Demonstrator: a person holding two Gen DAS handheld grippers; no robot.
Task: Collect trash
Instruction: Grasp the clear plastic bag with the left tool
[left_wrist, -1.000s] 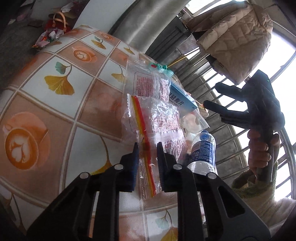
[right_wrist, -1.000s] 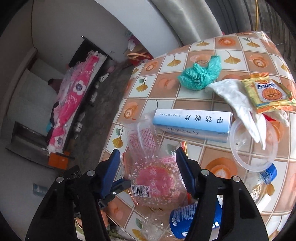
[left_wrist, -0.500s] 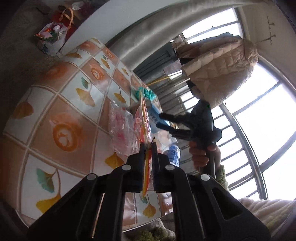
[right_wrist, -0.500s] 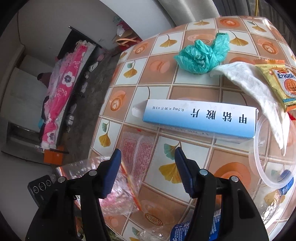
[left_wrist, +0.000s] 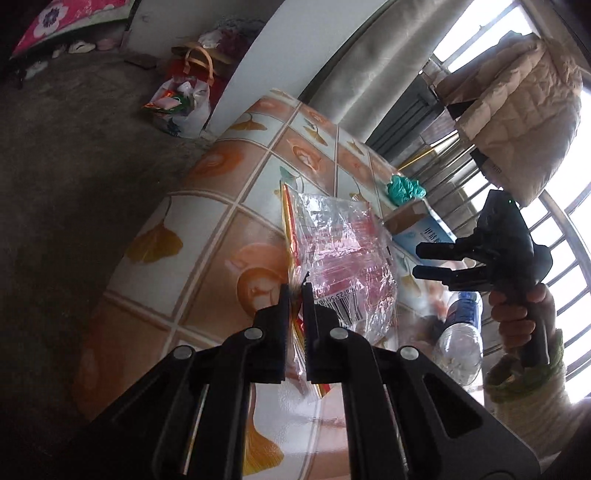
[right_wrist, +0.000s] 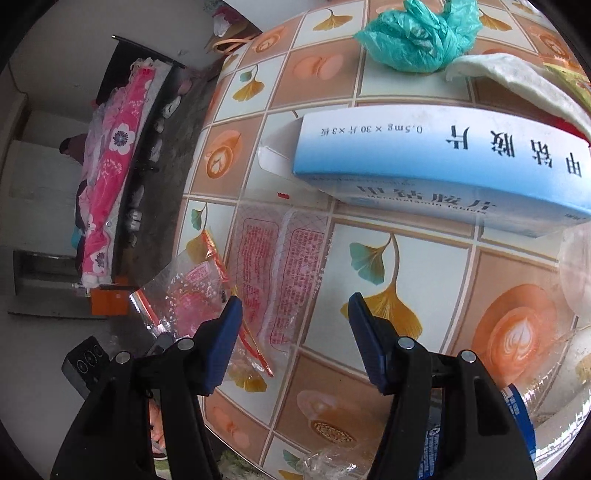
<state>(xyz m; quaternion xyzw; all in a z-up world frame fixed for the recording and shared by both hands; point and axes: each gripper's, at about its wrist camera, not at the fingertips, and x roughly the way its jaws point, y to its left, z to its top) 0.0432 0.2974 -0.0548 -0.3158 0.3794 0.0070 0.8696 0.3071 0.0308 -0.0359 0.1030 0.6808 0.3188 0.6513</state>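
My left gripper (left_wrist: 295, 291) is shut on the red and yellow edge of a clear wrapper with pink print (left_wrist: 343, 258), held up over the table's edge; the same wrapper (right_wrist: 192, 291) shows at the left of the right wrist view. My right gripper (right_wrist: 294, 306) hangs low over the tiled tablecloth (right_wrist: 388, 321), its jaws closing. A flat clear wrapper with red print (right_wrist: 280, 266) lies on the table just ahead of its left fingertip, and the pads do not touch it. In the left wrist view a hand holds the right gripper (left_wrist: 417, 262) above the table.
A blue and white medicine box (right_wrist: 424, 162) lies just beyond, with a crumpled green bag (right_wrist: 417, 37) and a white cloth (right_wrist: 517, 77) behind it. A water bottle (left_wrist: 461, 325) and a clear plastic lid (right_wrist: 576, 273) sit at the right. A full bag (left_wrist: 181, 107) stands on the floor.
My left gripper shut on the pink-print wrapper, lifted it off the table and carried it towards the table's edge. My right gripper sank closer to the table and its jaws narrowed.
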